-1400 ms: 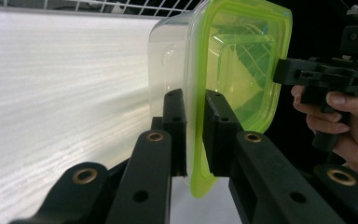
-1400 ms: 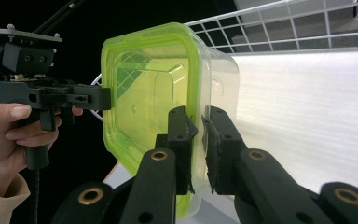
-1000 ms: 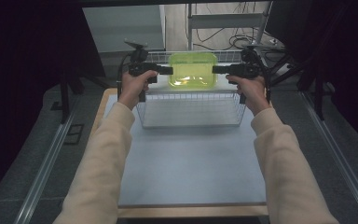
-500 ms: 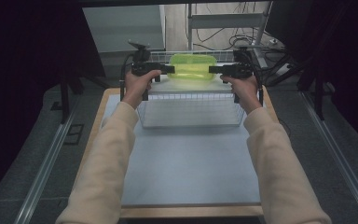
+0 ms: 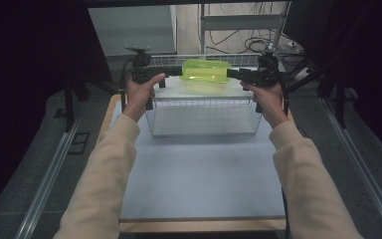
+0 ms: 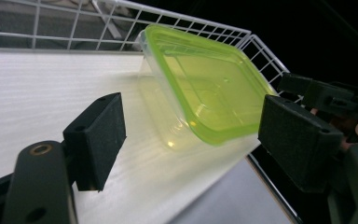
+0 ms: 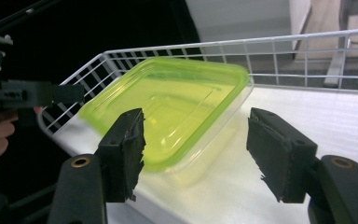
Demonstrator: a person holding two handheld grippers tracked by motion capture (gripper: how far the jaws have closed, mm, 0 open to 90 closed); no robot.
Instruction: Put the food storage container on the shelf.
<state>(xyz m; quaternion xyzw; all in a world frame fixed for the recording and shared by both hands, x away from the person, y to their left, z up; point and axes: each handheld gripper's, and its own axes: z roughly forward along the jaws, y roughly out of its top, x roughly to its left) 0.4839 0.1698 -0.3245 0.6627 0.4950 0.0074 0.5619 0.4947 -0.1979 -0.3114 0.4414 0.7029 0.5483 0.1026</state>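
Note:
A clear plastic container with a lime-green lid (image 5: pixel 206 70) lies on a white board in the far part of a wire basket (image 5: pixel 204 130). My left gripper (image 5: pixel 177 71) points at its left end and my right gripper (image 5: pixel 232 74) at its right end, both close to it. In the left gripper view the container (image 6: pixel 205 88) lies just beyond the open left gripper (image 6: pixel 191 119), with nothing between the pads (image 6: pixel 95 140). The right gripper view shows the open right gripper (image 7: pixel 198 140) just short of the container's near corner (image 7: pixel 168 107), not clamping it.
The basket stands at the far end of a pale blue table top (image 5: pixel 199 174) with a wooden front edge. Its white wire walls (image 6: pixel 121 18) rise behind the container. Metal rails (image 5: pixel 45 184) run along both sides. A shelf frame and cables (image 5: pixel 248 30) lie beyond.
Both hands and the container have shifted slightly farther away over the basket. In the last half second they have hardly moved.

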